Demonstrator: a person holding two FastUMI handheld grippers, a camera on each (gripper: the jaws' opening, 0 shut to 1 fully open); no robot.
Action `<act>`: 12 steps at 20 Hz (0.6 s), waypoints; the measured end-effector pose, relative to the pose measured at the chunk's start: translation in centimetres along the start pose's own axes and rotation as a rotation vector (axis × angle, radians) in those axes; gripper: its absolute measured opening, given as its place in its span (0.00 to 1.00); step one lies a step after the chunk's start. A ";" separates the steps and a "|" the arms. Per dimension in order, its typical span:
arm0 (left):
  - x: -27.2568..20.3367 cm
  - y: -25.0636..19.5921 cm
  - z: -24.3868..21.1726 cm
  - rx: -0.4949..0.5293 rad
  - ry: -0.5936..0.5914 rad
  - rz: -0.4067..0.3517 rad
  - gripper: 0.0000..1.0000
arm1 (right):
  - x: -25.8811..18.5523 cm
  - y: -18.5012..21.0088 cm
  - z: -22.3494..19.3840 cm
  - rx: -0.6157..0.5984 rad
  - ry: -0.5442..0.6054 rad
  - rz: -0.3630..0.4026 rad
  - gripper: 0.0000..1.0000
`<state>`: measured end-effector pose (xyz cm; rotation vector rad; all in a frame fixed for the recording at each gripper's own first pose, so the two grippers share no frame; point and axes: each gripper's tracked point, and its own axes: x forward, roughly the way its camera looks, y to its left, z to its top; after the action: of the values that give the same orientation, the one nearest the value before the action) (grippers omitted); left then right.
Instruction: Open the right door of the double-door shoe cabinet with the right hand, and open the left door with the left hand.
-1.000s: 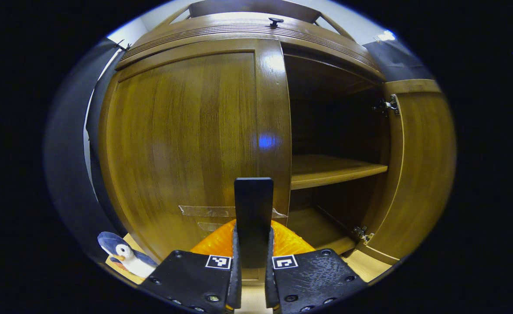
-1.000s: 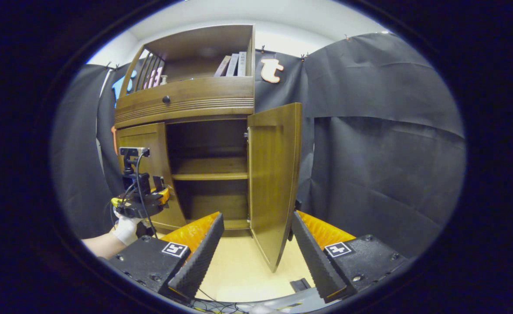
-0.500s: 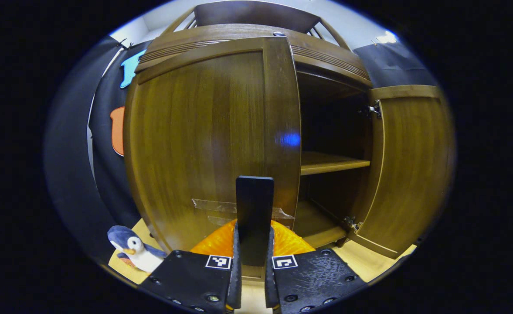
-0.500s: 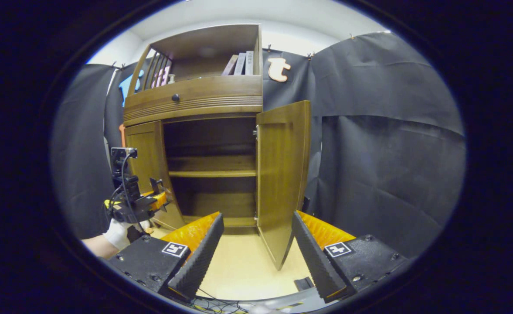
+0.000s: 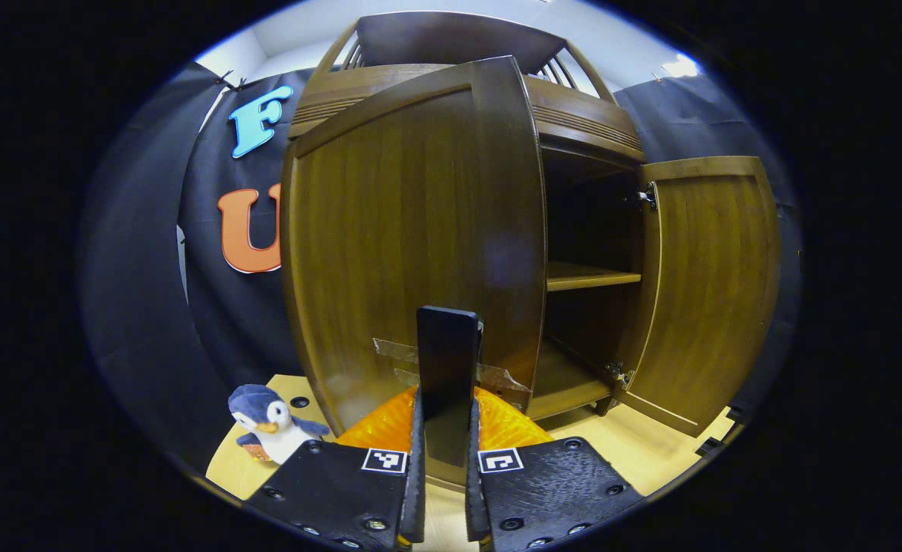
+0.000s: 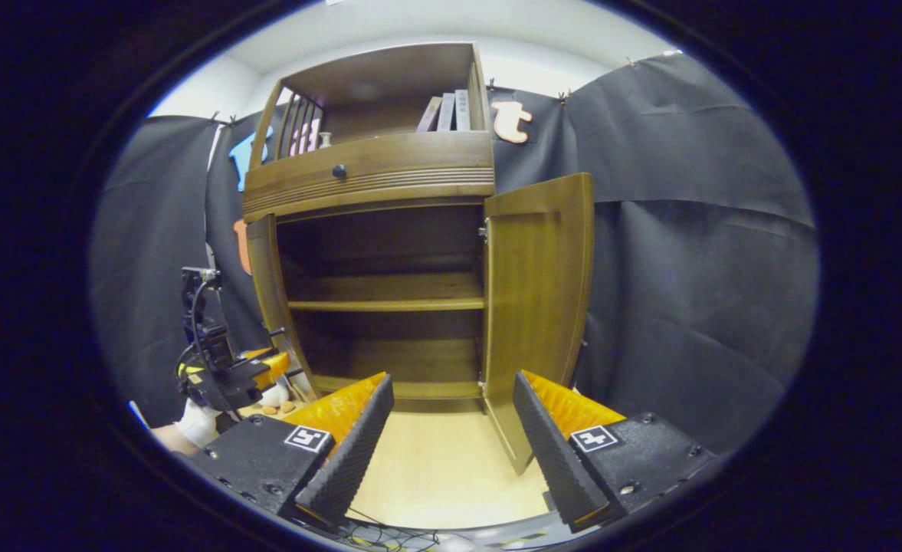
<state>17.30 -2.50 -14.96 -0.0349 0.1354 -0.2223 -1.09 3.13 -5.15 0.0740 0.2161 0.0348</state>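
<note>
- My left gripper [image 5: 444,468] pinches the left door's [image 5: 412,230] black handle [image 5: 447,360], frame centre; door swung open.
- My right gripper [image 6: 451,437] is spread, empty; right door [image 6: 539,307] open, centre-right.

A wooden shoe cabinet [image 5: 573,115] stands against black cloth, both lower doors swung open. The left door [image 5: 412,230] is angled outward and takes up the middle of the scene. At the bottom, the left gripper [image 5: 446,429] has its two black fingers closed on a flat black handle [image 5: 447,360] that sticks up from the door's lower edge. Strips of tape [image 5: 489,374] lie on the door just beside the handle. The right door [image 5: 707,284] stands wide open, showing a shelf [image 5: 585,276] inside. A small toy penguin [image 5: 270,422] sits on the pale floor [image 5: 650,460] at lower left.
</note>
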 end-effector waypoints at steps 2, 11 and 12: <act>-1.0 0.8 -0.3 -0.023 0.006 0.011 0.28 | 0.1 0.8 -0.2 -0.005 0.003 0.019 0.99; -4.7 4.7 -0.9 -0.009 -0.002 0.079 0.09 | 0.5 3.6 -0.7 -0.034 0.019 0.096 1.00; -5.1 5.3 -0.8 -0.001 -0.002 0.088 0.08 | 0.6 3.8 -0.8 -0.036 0.023 0.102 0.99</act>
<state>13.42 3.74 -15.40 -0.0302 0.1346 -0.1339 -0.82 7.03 -5.76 0.0484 0.2340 0.1407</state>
